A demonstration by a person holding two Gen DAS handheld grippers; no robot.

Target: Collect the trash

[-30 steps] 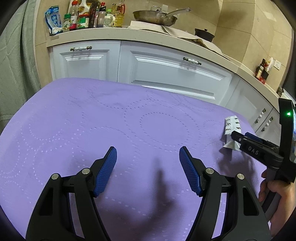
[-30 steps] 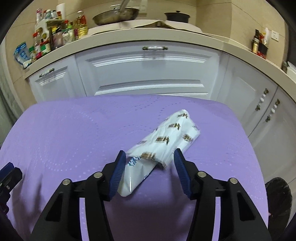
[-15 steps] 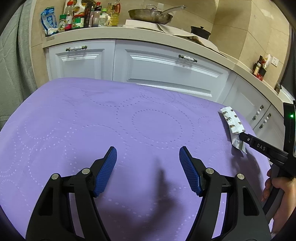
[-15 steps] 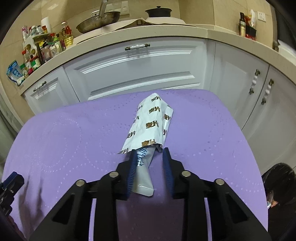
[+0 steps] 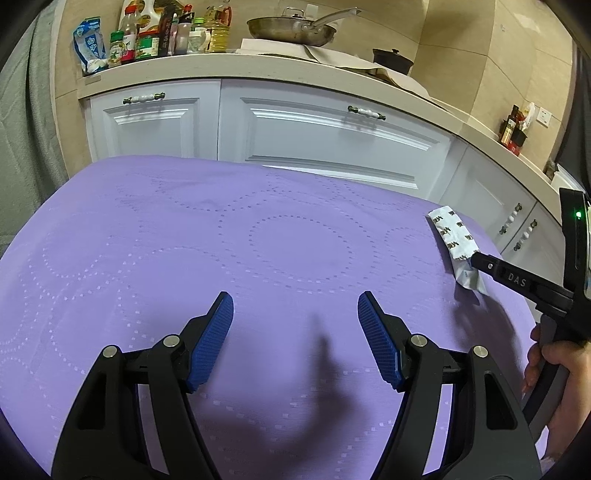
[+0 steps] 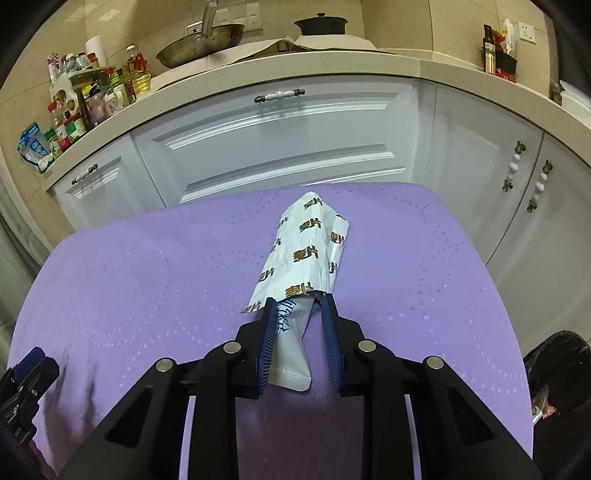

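A white wrapper with brown printed characters (image 6: pixel 308 254) is held off the purple tablecloth (image 6: pixel 147 280). My right gripper (image 6: pixel 300 308) is shut on its near end, and the rest sticks out forward and up. The wrapper also shows in the left wrist view (image 5: pixel 452 236) at the table's right edge, with the right gripper (image 5: pixel 476 264) clamped on it. My left gripper (image 5: pixel 295 314) is open and empty, low over the middle of the tablecloth (image 5: pixel 258 240).
A dark bin with a black bag (image 6: pixel 554 373) stands on the floor right of the table. White kitchen cabinets (image 5: pixel 314 136) run behind the table. The counter holds bottles (image 5: pixel 159 33), a pan (image 5: pixel 291 27) and a black pot (image 6: pixel 319 26).
My right gripper closed on the wrapper and lifted it, turning it from slanted right to pointing forward. The left gripper stayed open in place.
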